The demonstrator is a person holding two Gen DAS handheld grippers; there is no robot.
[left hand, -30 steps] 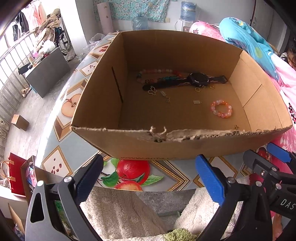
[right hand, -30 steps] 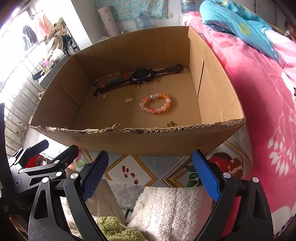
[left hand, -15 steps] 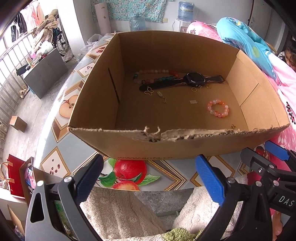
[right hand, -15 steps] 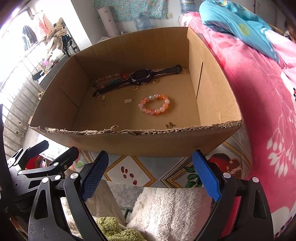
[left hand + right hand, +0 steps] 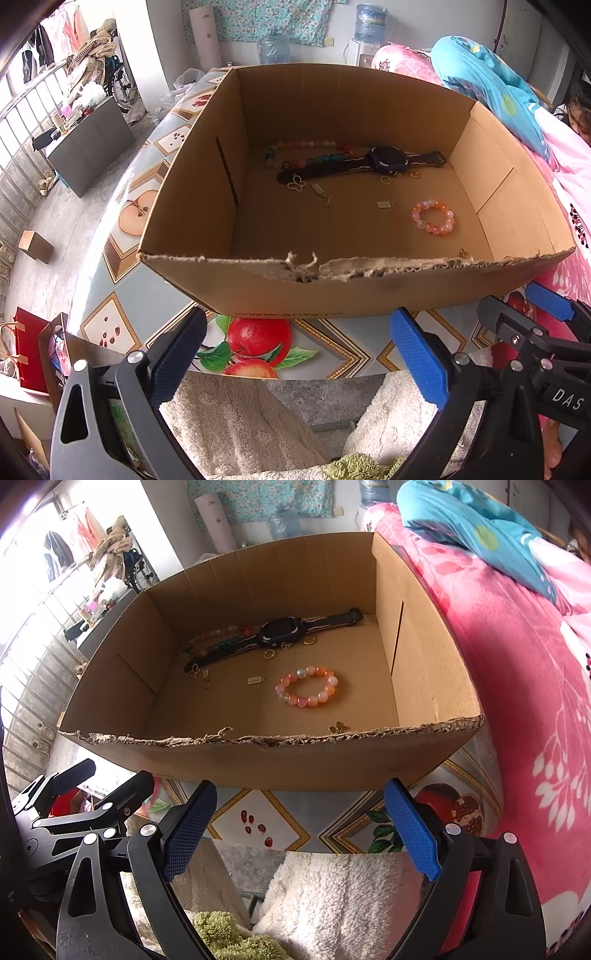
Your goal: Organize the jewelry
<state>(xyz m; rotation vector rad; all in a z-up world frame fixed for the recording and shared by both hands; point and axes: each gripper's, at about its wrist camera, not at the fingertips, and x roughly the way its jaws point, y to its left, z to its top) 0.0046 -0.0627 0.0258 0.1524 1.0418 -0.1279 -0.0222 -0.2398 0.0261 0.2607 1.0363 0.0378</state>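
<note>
Round glossy bead bracelet (image 5: 306, 687) on matte cardboard box (image 5: 258, 760)

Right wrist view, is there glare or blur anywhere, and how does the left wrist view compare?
Right wrist view: upper left corner blown out white by daylight; pink bead bracelet sharp in the cardboard box. Left wrist view: evenly lit, milder brightness at the left railing; box rim bowed by fisheye, corners vignetted black.

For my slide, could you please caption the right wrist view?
Open right claw faces a cardboard box holding a pink bead bracelet, watch and small charms.
</note>
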